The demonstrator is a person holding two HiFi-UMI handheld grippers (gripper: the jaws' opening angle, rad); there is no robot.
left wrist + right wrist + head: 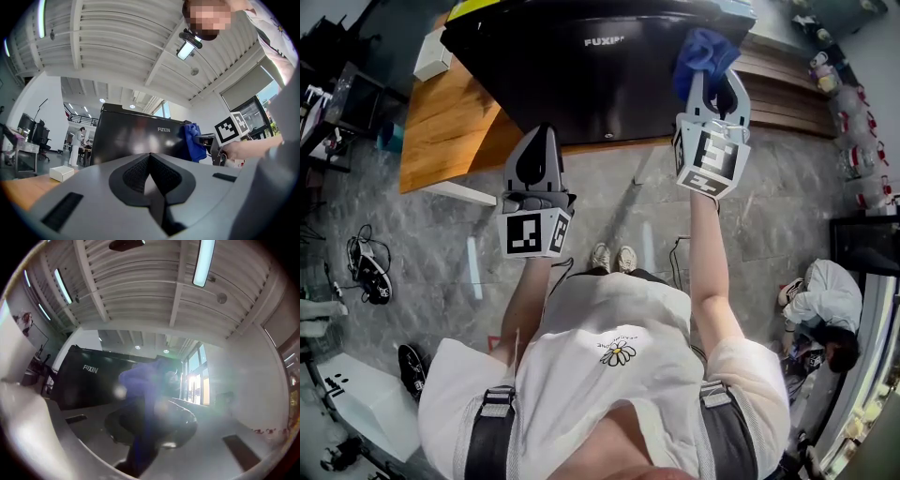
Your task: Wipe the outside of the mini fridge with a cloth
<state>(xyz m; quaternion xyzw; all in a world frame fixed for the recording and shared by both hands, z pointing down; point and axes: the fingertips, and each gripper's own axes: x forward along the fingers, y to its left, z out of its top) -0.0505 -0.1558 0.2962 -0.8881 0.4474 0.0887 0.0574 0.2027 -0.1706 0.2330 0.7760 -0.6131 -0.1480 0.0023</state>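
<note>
Bright ceiling strips; fisheye edges; right gripper view hazy w/ glare.

Left gripper (pixel 542 141) closed empty, right gripper (pixel 719 82) outstretched clamping cloth (pixel 697 52)

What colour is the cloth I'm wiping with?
Blue. The cloth shows best in the left gripper view.

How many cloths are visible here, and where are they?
1. A blue cloth is clamped in the right gripper, by the right side of the fridge. The left gripper holds none. Others may be hidden behind the fridge.
</note>
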